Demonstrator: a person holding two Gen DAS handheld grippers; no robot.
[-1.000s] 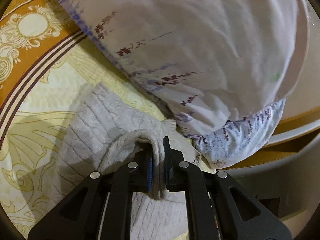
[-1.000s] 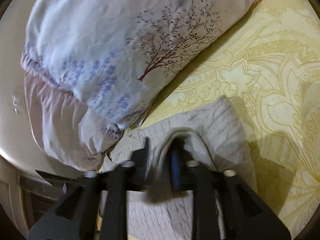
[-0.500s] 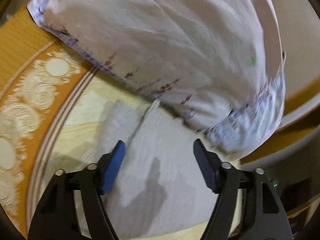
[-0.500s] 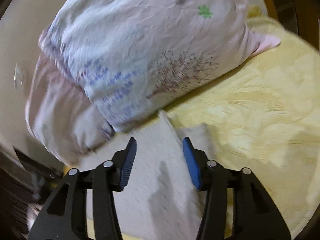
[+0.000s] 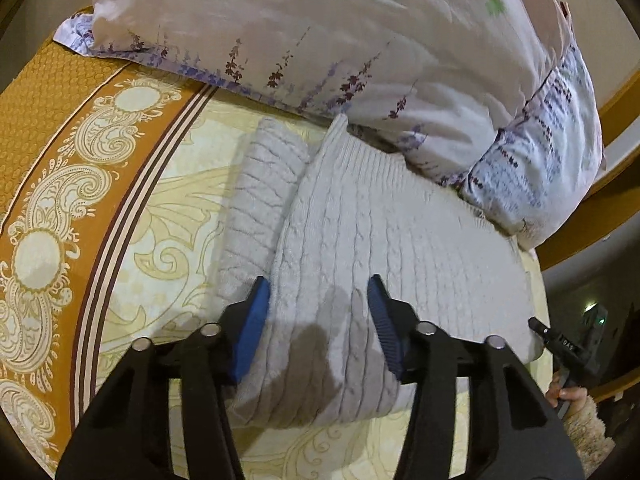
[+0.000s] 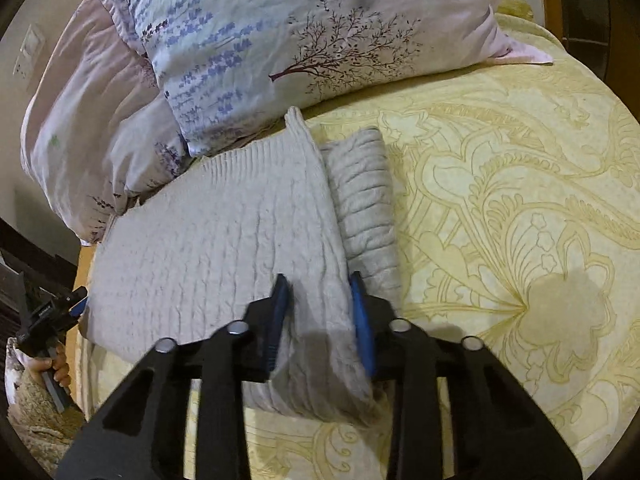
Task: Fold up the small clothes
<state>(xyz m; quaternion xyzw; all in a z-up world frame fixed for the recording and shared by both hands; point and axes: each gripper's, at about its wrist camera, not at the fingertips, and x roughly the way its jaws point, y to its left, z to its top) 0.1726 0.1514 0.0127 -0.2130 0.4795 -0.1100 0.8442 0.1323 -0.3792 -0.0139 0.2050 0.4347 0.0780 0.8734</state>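
Nearest, two black tools with ribbed blue pads hover over a folded cream sweater — thick cable knit, a tucked sleeve along one edge. The left tool has just been closing, yet its jaws stand apart above the knit, gripping nothing. The right tool, also just closing, stands narrow with a ridge of sweater between its pads; whether they pinch it I cannot tell. The sweater lies on a yellow scroll-patterned bedspread — behind it, a crumpled floral pillow.
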